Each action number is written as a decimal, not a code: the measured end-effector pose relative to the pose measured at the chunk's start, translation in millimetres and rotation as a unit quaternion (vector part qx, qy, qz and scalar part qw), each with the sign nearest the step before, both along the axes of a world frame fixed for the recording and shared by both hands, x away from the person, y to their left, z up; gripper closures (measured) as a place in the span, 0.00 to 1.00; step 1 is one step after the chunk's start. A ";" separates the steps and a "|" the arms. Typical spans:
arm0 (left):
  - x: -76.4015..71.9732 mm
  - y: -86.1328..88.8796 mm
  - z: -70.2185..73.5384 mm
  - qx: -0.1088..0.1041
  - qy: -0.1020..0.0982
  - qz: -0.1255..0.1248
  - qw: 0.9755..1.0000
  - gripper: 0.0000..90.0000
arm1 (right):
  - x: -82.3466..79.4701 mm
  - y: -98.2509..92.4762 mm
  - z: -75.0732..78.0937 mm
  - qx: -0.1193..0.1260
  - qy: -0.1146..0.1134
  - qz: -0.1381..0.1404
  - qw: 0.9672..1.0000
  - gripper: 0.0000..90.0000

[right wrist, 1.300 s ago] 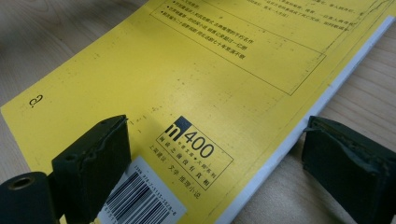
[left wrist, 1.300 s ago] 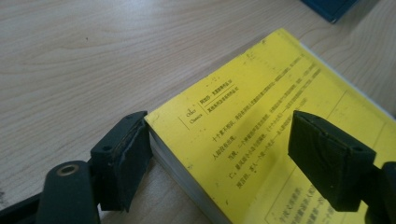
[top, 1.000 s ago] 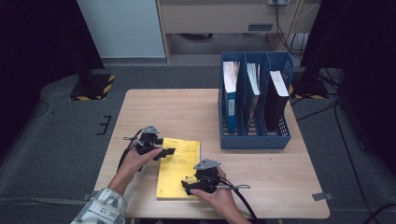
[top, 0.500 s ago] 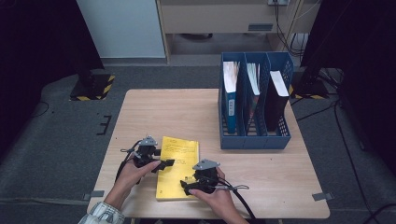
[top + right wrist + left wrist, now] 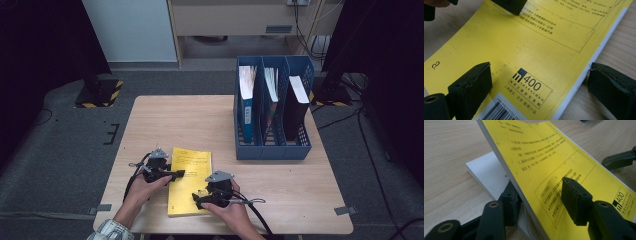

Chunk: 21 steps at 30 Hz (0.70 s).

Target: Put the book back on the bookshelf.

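book's print: the small lines on the yellow book (image 5: 554, 157) are coming out too fine and soft to read in the left gripper view.
barcode: the bottom edge of the right gripper view is cutting it (image 5: 499, 111) off, with its digits too small to make out.
under the cover: the lifted yellow cover is hiding most of the white pages (image 5: 486, 173) beneath it.
file holder: the titles of the books standing in the blue file holder (image 5: 272, 150) are too small to tell.
person: the bottom edge of the high view is cutting off both forearms.
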State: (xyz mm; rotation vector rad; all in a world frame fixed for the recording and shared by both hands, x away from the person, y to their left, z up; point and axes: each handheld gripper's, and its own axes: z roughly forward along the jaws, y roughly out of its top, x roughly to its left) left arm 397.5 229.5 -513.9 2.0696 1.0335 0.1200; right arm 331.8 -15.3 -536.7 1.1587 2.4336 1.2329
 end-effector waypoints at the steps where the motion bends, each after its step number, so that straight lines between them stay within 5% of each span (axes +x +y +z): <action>1: 3.7 -0.3 0.2 -0.006 0.002 -0.001 1.000 0.61 | 0.0 0.1 0.1 0.000 0.001 -0.001 1.000 0.06; 5: 8.7 -0.7 -0.2 -0.009 0.009 0.000 1.000 0.62 | -0.5 0.4 -0.4 -0.001 -0.002 -0.003 1.000 0.05; 9: 4.1 -2.5 -3.3 0.016 0.006 -0.002 1.000 0.40 | -0.9 0.5 -0.3 -0.001 0.000 -0.004 1.000 0.05; 21: -20.4 3.1 5.2 -0.015 -0.001 -0.011 1.000 0.30 | -5.5 3.6 -0.5 0.001 0.006 -0.004 1.000 0.04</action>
